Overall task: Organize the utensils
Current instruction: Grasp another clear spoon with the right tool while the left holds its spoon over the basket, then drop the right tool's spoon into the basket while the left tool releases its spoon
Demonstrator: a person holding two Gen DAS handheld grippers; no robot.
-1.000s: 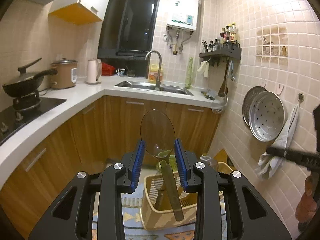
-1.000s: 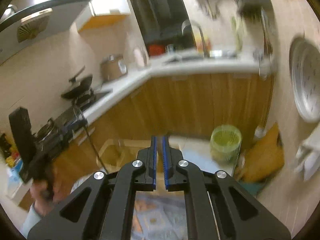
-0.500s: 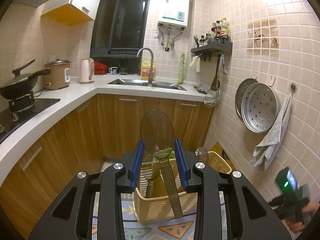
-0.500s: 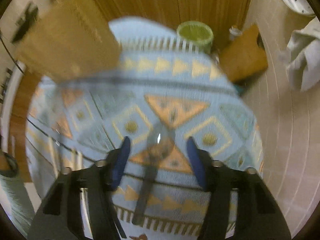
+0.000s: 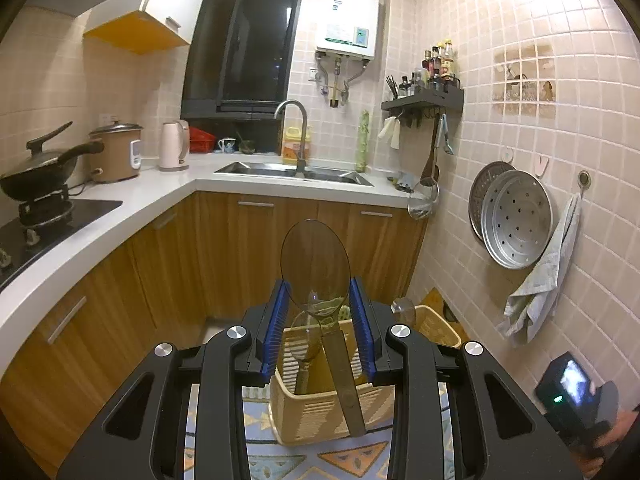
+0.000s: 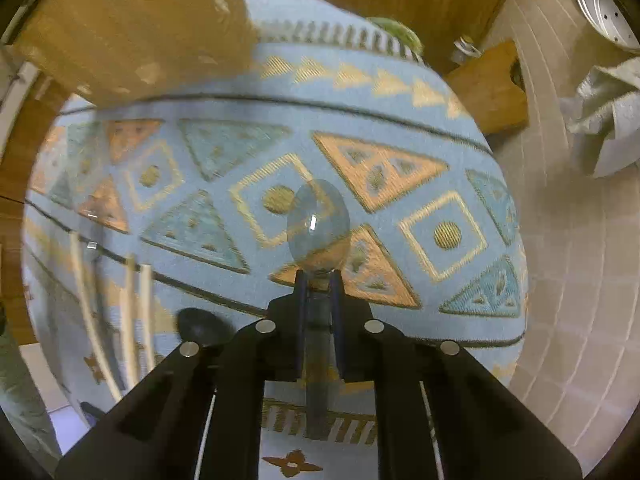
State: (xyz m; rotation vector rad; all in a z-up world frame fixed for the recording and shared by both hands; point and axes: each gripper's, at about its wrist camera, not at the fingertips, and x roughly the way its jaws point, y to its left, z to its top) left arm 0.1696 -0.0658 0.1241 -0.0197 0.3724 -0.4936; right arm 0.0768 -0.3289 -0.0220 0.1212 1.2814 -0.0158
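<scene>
On my left feed the woven basket [image 5: 332, 412] stands on the patterned rug [image 5: 344, 456] with one brown translucent spoon [image 5: 304, 344] upright inside. My left gripper [image 5: 320, 320] clamps a brown rice paddle [image 5: 316, 264] above it, blade up. My right gripper [image 6: 319, 280] has just been closing and now pinches the neck of a clear spoon [image 6: 318, 228] lying on the rug, its bowl just past the fingertips.

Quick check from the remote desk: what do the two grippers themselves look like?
Both match: the left gripper and right gripper have glossy black plastic bodies with cut-out openings, round silver screw heads at the pivots, and ribbed blue pads lining the jaws. No cables or sleeves are visible.
</scene>
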